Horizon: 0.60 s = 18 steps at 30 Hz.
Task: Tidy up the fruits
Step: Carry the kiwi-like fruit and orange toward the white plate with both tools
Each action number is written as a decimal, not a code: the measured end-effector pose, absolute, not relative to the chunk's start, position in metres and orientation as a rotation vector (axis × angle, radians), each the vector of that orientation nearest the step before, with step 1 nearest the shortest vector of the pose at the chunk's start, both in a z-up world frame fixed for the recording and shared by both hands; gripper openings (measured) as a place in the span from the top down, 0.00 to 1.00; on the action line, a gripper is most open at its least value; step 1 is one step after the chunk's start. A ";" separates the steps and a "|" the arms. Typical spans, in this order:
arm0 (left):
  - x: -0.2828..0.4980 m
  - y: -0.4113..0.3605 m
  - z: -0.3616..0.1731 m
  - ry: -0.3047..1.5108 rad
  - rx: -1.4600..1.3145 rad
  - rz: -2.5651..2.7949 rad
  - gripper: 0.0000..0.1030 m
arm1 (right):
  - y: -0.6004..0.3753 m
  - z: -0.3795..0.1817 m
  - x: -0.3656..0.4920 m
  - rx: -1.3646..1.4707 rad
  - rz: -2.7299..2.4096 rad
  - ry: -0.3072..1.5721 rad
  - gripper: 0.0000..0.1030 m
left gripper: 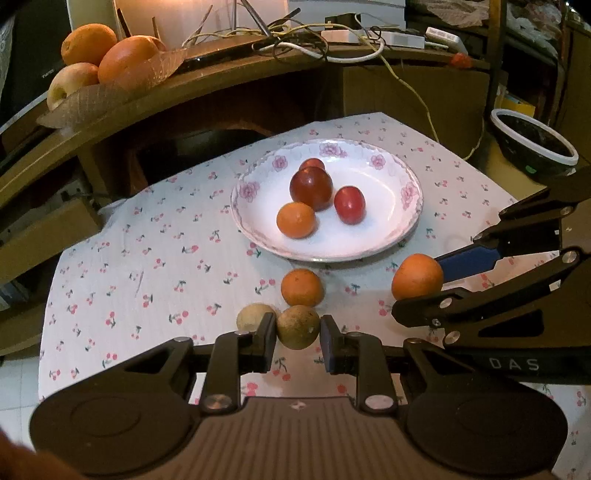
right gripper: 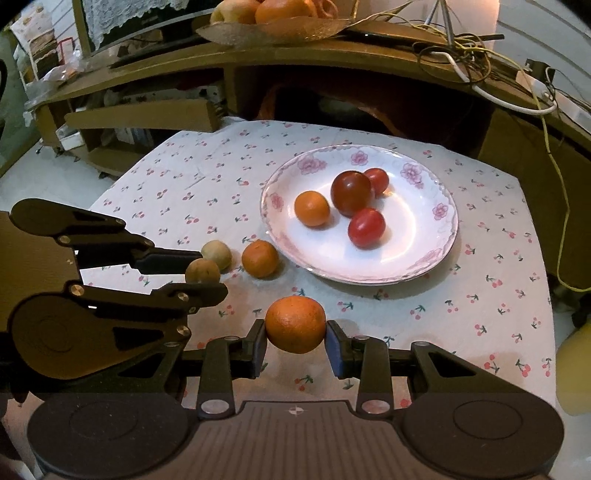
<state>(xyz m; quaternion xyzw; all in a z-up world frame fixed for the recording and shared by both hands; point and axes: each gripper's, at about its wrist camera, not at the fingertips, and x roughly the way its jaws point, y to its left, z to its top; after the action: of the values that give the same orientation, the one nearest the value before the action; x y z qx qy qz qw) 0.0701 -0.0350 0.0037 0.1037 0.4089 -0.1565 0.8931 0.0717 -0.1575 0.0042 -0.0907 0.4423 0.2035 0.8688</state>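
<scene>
A white floral plate (left gripper: 399, 229) (right gripper: 424, 258) holds a small orange (left gripper: 295, 220) (right gripper: 311, 208), a dark red fruit (left gripper: 311, 187) (right gripper: 351, 192) and two red tomatoes (left gripper: 349, 205) (right gripper: 366, 227). My left gripper (left gripper: 298, 341) (right gripper: 207, 271) stands around a brown longan (left gripper: 297, 326) (right gripper: 202, 271), left pad touching, a small gap at the right pad. A second longan (left gripper: 253, 315) (right gripper: 217, 254) and a loose orange (left gripper: 302, 287) (right gripper: 260, 258) lie beside it. My right gripper (right gripper: 295, 341) (left gripper: 421, 277) is shut on an orange (right gripper: 295, 324) (left gripper: 416, 276).
The cherry-print cloth (left gripper: 147, 266) (right gripper: 461, 314) covers the low table. A wooden shelf behind carries a fruit basket (left gripper: 99, 70) (right gripper: 273, 26) and tangled cables (left gripper: 314, 40). A dark bowl (left gripper: 535, 140) sits at the far right.
</scene>
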 end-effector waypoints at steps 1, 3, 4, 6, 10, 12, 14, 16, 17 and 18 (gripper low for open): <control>0.072 -0.035 0.004 0.845 0.217 -0.324 0.70 | -0.158 0.005 0.073 -0.186 0.422 0.923 0.66; 0.076 -0.035 0.005 0.840 0.219 -0.320 0.70 | -0.158 0.005 0.075 -0.186 0.415 0.916 0.65; 0.078 -0.035 0.006 0.838 0.220 -0.319 0.70 | -0.158 0.006 0.077 -0.185 0.411 0.913 0.65; 0.082 -0.035 0.006 0.833 0.224 -0.313 0.70 | -0.158 0.007 0.080 -0.181 0.404 0.909 0.65; 0.088 -0.036 0.008 0.825 0.226 -0.305 0.70 | -0.158 0.008 0.085 -0.177 0.392 0.897 0.65; 0.090 -0.037 0.008 0.822 0.230 -0.304 0.70 | -0.158 0.009 0.088 -0.175 0.387 0.892 0.65; 0.093 -0.038 0.008 0.819 0.234 -0.303 0.70 | -0.158 0.009 0.089 -0.176 0.381 0.888 0.65; 0.095 -0.040 0.008 0.818 0.237 -0.304 0.70 | -0.159 0.009 0.091 -0.177 0.372 0.885 0.65; 0.096 -0.041 0.008 0.817 0.238 -0.304 0.70 | -0.160 0.009 0.092 -0.177 0.368 0.884 0.65; 0.097 -0.042 0.008 0.815 0.239 -0.303 0.70 | -0.160 0.009 0.093 -0.177 0.364 0.883 0.65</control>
<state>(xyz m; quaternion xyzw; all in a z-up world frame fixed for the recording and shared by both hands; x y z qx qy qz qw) 0.0975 -0.0416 0.0080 0.1155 0.3939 -0.1466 0.9000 0.0929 -0.1601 0.0088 -0.0849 0.4242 0.1749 0.8845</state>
